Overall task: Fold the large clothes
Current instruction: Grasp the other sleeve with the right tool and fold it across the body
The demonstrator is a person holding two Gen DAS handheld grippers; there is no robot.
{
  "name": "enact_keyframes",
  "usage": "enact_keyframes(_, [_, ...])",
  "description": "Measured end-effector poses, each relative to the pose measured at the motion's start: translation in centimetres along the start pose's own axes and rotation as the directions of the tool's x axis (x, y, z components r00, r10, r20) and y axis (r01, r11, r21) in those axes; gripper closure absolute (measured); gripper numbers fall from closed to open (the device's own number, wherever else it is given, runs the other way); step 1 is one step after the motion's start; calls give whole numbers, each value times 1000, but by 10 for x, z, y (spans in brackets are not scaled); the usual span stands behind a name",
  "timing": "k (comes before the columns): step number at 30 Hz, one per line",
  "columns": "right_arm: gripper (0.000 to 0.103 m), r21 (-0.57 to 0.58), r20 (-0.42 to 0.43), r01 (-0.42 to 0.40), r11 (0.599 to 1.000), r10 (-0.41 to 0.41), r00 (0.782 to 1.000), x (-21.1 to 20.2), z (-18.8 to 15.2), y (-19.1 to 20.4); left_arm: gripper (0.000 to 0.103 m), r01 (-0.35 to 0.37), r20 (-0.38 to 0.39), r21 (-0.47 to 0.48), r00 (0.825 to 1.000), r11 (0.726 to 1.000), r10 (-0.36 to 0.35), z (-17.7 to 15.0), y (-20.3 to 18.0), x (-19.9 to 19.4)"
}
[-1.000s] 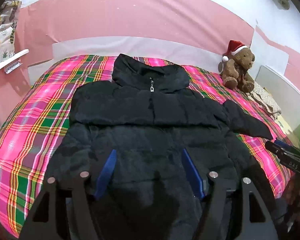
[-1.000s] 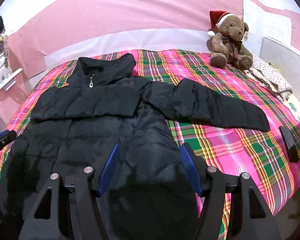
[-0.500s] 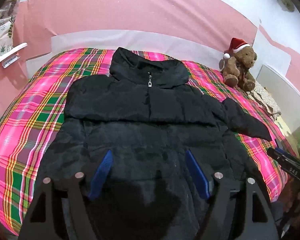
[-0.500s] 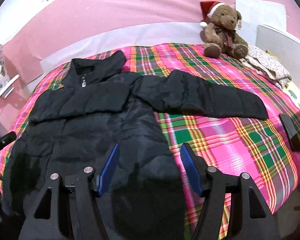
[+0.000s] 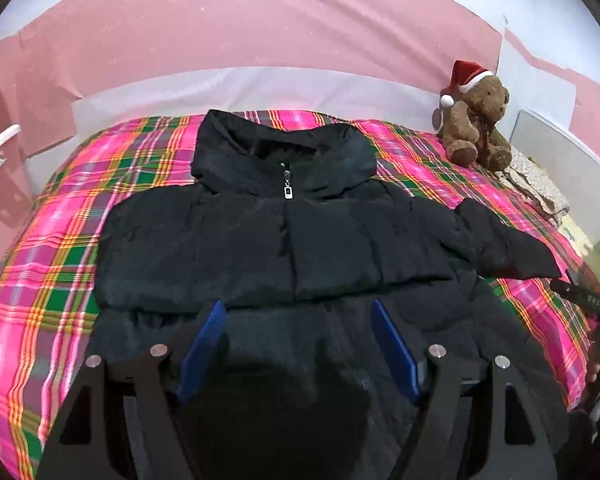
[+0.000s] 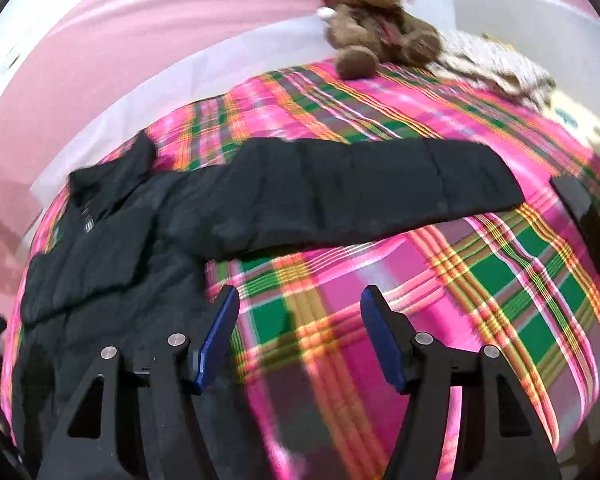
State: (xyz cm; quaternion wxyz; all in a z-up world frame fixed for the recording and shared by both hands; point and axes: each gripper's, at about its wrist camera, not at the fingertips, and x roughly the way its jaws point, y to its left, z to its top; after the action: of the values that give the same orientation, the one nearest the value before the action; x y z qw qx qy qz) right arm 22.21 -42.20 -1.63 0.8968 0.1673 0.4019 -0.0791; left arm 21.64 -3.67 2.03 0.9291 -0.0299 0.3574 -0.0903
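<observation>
Left gripper (image 5: 296,344) was wide open and empty, over the lower front of the black puffer jacket (image 5: 284,248). Right gripper (image 6: 296,330) was also spread wide, nothing between the pads, over bare plaid bedspread (image 6: 500,288) just beside the jacket's edge.

Risks: slick, bulky padding could slip from a shallow pinch. The sleeve (image 6: 360,188) lay near a dark flat object (image 6: 584,216), so a sweep might drag it.

The jacket lay flat, zipped front up, with its collar (image 5: 284,148) toward the wall. Long axis ran hem to collar; the sleeve ran crosswise.
</observation>
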Motion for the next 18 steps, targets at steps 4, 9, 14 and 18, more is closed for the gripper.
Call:
enact_keyframes(4, [40,111,-28,9,994,-6,1000,29,17,-35,26,-16,4,5,1000,1000,16,6,4,18])
enact_keyframes(9, [40,270,-68,18,963,0,998,62,29,-78,26,-34,5,-5,999,999,34,13,13,41])
enact_keyframes(14, [40,359,-48,9,933,9,999,79,39,-103,26,-64,-3,-15,998,998,64,19,25,65])
enact_keyframes(18, [40,366,-30,18,931,-8,1000,86,49,-108,26,-78,-26,-29,997,996,77,21,32,84])
